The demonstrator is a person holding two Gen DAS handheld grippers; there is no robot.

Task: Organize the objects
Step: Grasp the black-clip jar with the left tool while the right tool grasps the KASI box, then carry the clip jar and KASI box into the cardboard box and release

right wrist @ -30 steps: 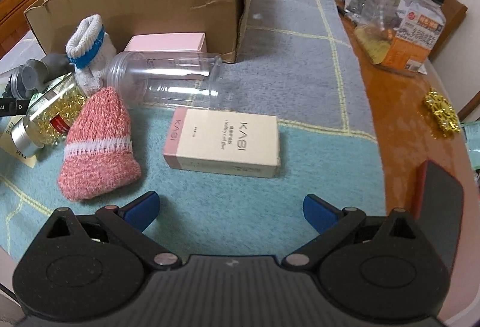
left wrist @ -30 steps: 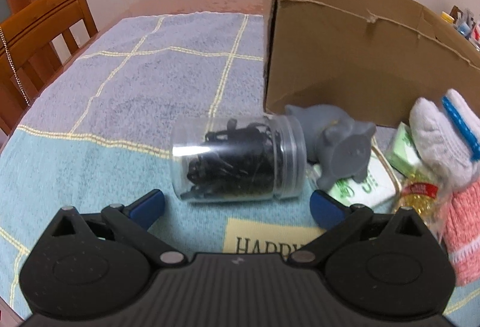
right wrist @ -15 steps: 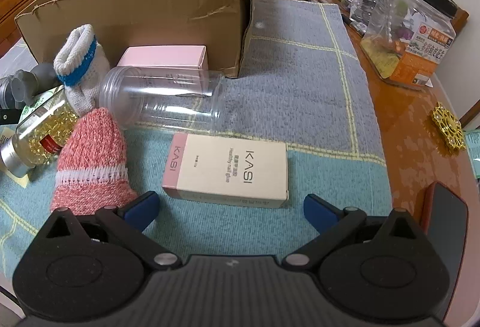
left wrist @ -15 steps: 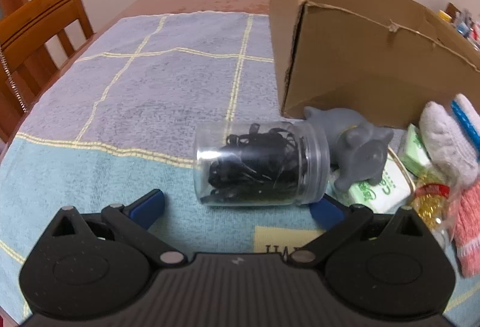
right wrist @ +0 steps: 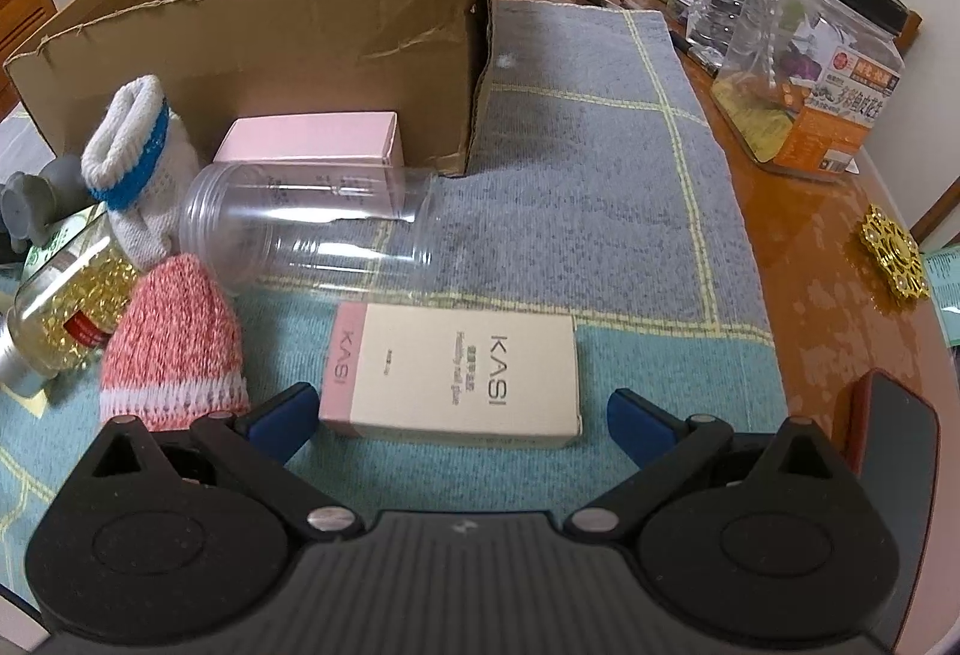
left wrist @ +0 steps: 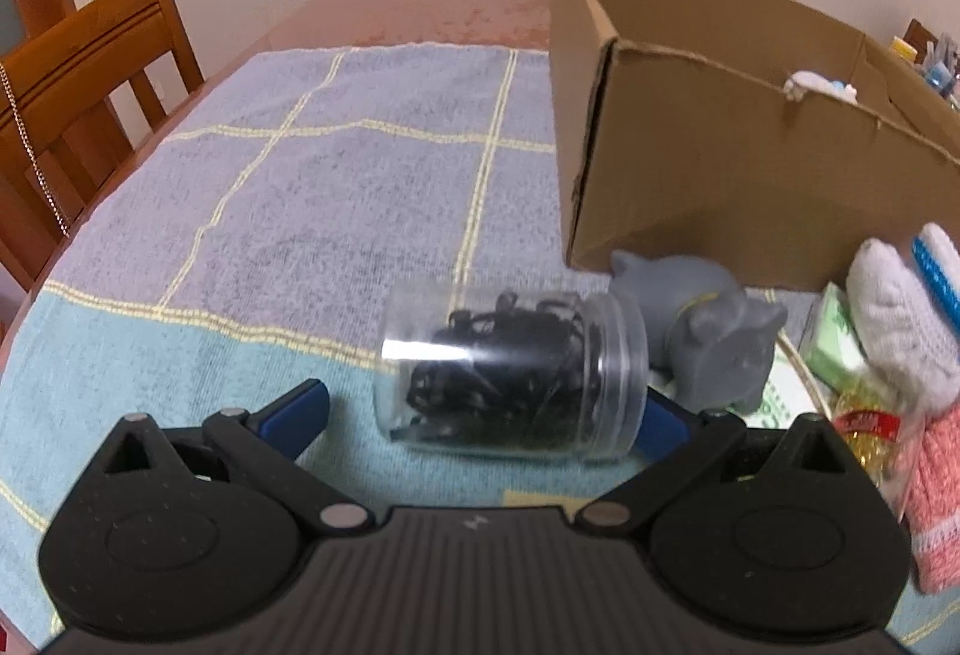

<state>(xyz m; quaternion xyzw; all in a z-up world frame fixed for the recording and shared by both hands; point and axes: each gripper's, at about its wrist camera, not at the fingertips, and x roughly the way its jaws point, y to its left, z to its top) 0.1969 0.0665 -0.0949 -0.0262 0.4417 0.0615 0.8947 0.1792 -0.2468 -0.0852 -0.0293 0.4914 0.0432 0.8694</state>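
**Both tools spread, two targets lined up**

Your left tool (left wrist: 480, 412) gapes wide around the lying jar of black clips (left wrist: 513, 376); your right tool (right wrist: 461, 412) is just as spread around the KASI box (right wrist: 453, 373), gripping nothing. Careful: that jar can roll off the pads, nudging the grey toy (left wrist: 705, 331). Beyond sits the cardboard box (right wrist: 270, 54) on the checked cloth (left wrist: 330, 187) covering the surface, wooden chairs (left wrist: 90, 72) around.

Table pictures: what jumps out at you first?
The big cardboard box at the back of the cloth, open on top. Right before the open left gripper lies a clear jar of black bits on its side, beside a grey toy animal. Between the open right gripper's fingers lies a cream KASI box.
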